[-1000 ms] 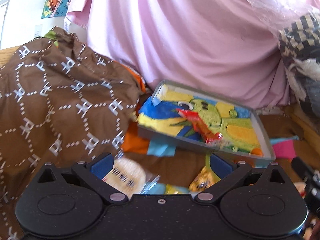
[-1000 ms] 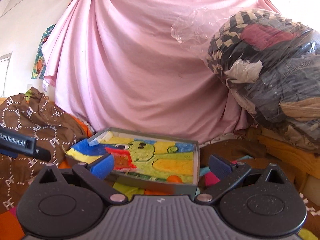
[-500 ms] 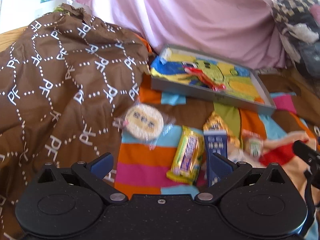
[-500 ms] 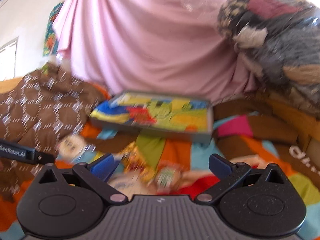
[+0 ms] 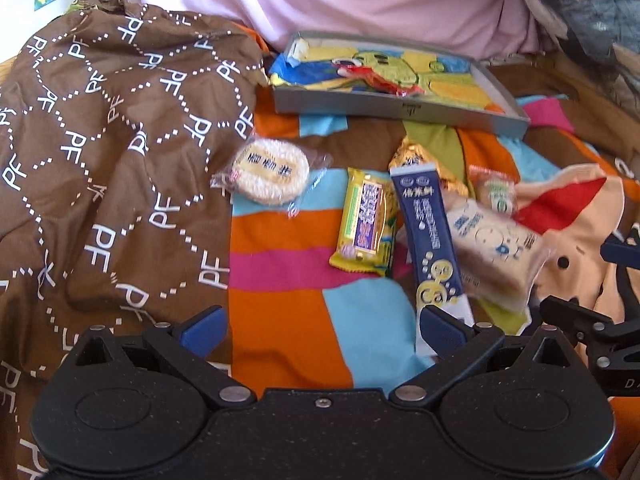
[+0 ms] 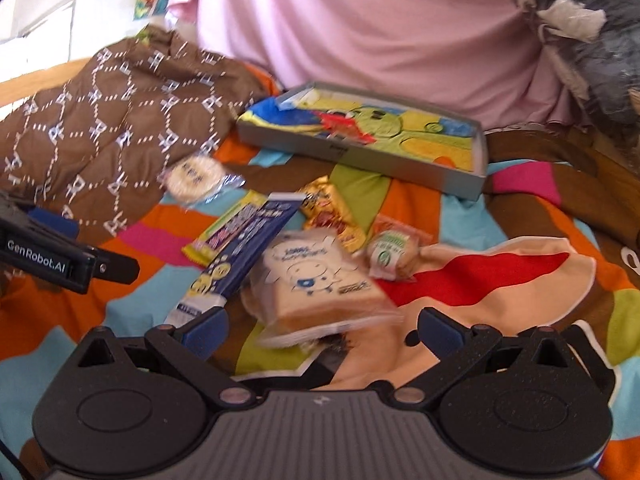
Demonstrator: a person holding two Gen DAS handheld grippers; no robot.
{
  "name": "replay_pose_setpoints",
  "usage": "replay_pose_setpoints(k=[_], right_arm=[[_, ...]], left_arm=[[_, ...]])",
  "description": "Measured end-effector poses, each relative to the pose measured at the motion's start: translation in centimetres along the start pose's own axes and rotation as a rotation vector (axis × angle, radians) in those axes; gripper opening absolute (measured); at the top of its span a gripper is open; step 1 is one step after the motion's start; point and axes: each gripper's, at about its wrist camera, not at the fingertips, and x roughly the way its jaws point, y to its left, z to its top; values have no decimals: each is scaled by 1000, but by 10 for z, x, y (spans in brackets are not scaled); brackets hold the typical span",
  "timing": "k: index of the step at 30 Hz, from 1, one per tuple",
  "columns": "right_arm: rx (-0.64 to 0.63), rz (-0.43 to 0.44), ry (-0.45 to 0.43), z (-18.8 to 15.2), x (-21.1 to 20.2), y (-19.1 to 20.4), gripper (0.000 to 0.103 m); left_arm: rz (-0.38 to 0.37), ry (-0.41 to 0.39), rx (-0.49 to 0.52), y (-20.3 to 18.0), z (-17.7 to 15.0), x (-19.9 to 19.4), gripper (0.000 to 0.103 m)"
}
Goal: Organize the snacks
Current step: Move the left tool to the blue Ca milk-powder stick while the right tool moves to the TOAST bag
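Both grippers, left [image 5: 322, 326] & right [image 6: 322, 326], gape wide w/ nothing held; bread pack [image 6: 320, 280] sits just ahead of right, prob first into tray [image 6: 360, 152] beyond.

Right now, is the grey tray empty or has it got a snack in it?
Not empty: one red snack wrapper lies inside the grey tray.

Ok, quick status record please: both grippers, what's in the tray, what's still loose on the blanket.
left gripper: open, empty
right gripper: open, empty
tray: holds a red wrapper
loose on blanket: round rice cracker, yellow bar, blue stick pack, gold packet, bread pack, small green-label cake
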Motion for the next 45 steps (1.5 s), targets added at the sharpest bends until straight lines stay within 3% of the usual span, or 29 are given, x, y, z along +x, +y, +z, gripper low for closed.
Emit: replay_pose_setpoints(k=[9, 33, 40, 45], right_arm=[[-25, 9, 31, -1, 8, 6, 103], [110, 51, 85, 9, 25, -16, 103], [32, 49, 76, 15, 31, -14, 103], [-113, 40, 37, 17, 36, -10, 103]], left_arm=[[-3, 31, 36, -4, 0, 6, 102], [8, 48, 133, -19, 27, 24, 102], [-14, 31, 116, -25, 40, 30, 102], [-31, 11, 127, -30, 47, 36, 102]])
